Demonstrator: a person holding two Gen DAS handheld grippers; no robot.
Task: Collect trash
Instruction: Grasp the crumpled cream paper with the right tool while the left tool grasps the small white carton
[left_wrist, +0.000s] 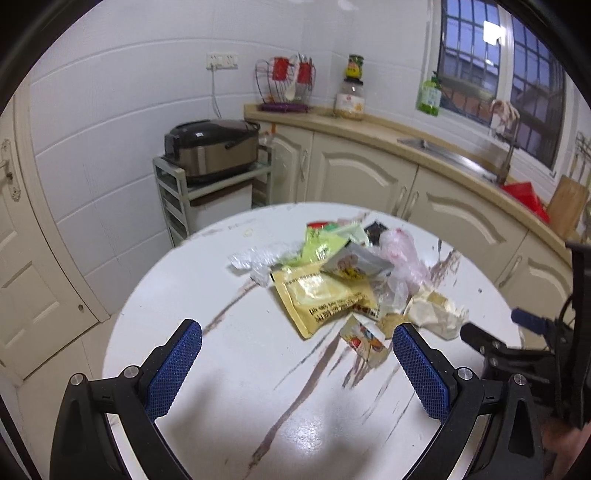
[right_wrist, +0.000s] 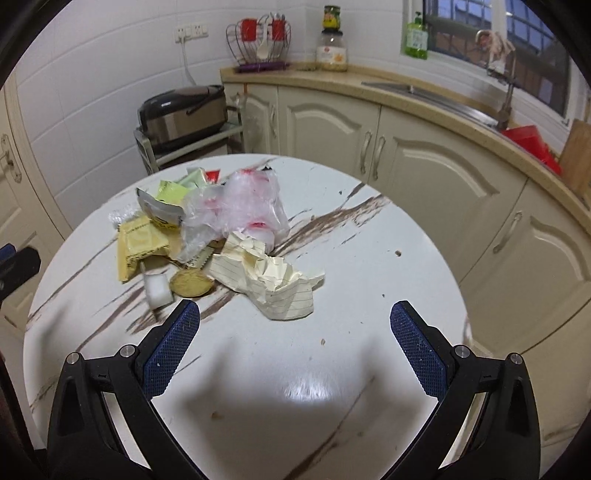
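Note:
A pile of trash lies on a round white marble-look table. It includes a yellow pouch, a green wrapper, clear and pink plastic bags, crumpled lined paper, a small carton and a round brown biscuit. My left gripper is open and empty, just short of the pile. My right gripper is open and empty, with the crumpled paper just ahead of it. The right gripper also shows at the right edge of the left wrist view.
Cream cabinets and a counter curve behind the table, with a sink, a dish rack, jars and a green bottle. A rice cooker sits on a metal shelf. A door is at the left.

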